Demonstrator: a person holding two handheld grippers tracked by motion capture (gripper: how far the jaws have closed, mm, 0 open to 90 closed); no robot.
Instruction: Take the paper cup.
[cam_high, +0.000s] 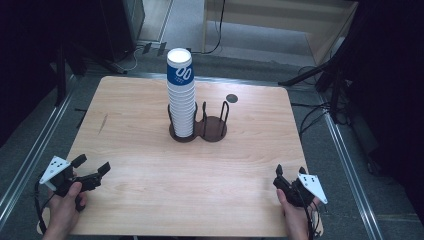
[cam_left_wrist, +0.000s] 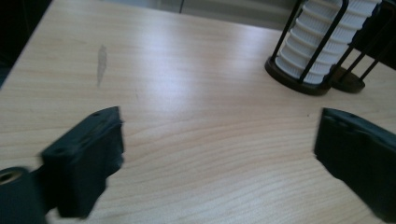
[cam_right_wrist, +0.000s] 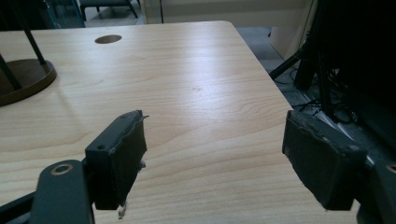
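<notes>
The jaws of both grippers stand wide apart with nothing between them, only bare wood showing in the gap. The left gripper (cam_high: 92, 170) rests low near the front left corner of the wooden table (cam_high: 150, 165), and the right gripper (cam_high: 289, 176) near the front right corner, each in a person's hand. I think they wait there so that the middle stays free.

The stack of paper cups (cam_high: 180, 92), white with a blue top cup, stands upright in the left ring of a dark double wire holder (cam_high: 198, 127) at the middle of the table, toward the far side; the right ring (cam_high: 214, 128) is empty. The wires seem to keep the tall stack from tipping.

Between the grippers and the holder there is wide open wood. A small round hole (cam_high: 231, 98) lies behind the holder on the right. The right gripper is close to the table's right edge (cam_right_wrist: 261, 74), so it has less room on that side
</notes>
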